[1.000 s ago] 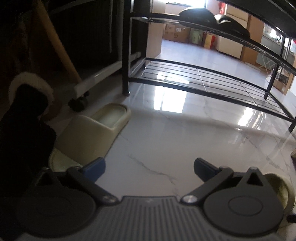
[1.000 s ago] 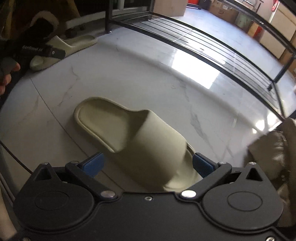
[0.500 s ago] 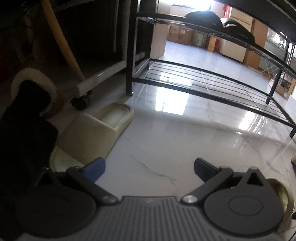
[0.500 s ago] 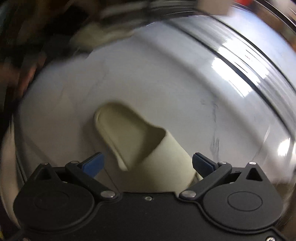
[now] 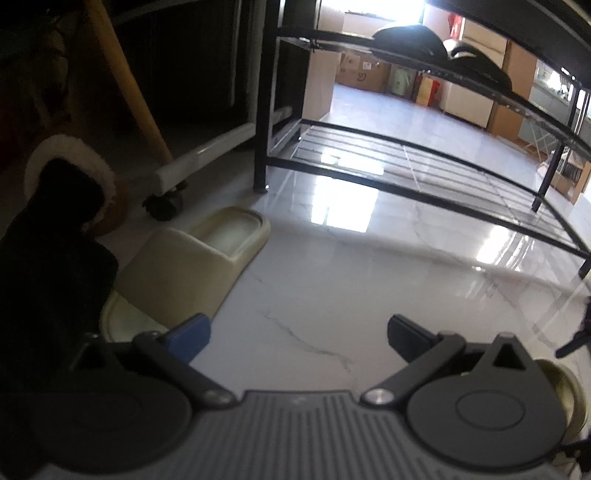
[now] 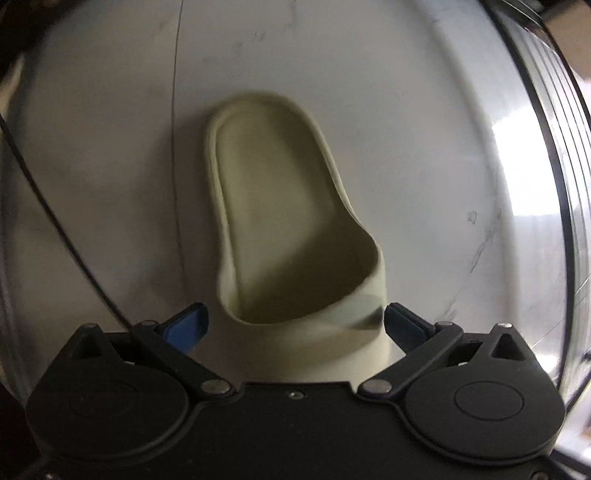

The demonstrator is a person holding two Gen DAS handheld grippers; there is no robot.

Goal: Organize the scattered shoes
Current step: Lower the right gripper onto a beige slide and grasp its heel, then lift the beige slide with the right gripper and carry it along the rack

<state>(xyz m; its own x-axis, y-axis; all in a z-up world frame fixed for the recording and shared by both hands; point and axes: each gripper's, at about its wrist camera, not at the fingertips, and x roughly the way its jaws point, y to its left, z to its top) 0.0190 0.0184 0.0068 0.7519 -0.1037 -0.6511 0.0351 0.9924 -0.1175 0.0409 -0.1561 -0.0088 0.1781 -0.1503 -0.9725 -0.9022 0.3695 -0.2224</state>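
A beige slide point(image 6: 288, 229) lies on the white marble floor in the right wrist view, heel pointing away. My right gripper point(image 6: 295, 325) is open and straddles the slide's strap end; one blue fingertip sits on each side, barely clear of it. In the left wrist view a second beige slide point(image 5: 192, 258) lies at the left, beside a black fleece-lined boot point(image 5: 55, 221). My left gripper point(image 5: 297, 338) hangs open over bare floor, to the right of that slide, holding nothing.
A black metal shoe rack point(image 5: 406, 173) stands ahead, its low shelf bare and dark shoes point(image 5: 406, 35) on the upper shelf. A white base on a caster point(image 5: 164, 206) is near the rack's leg. The rack rail point(image 6: 554, 184) runs along the right; a black cable point(image 6: 55, 221) crosses the left.
My right gripper has swung over the slide and now looks down its length, with the strap between the open fingers. The left gripper's view has tilted slightly toward the rack.
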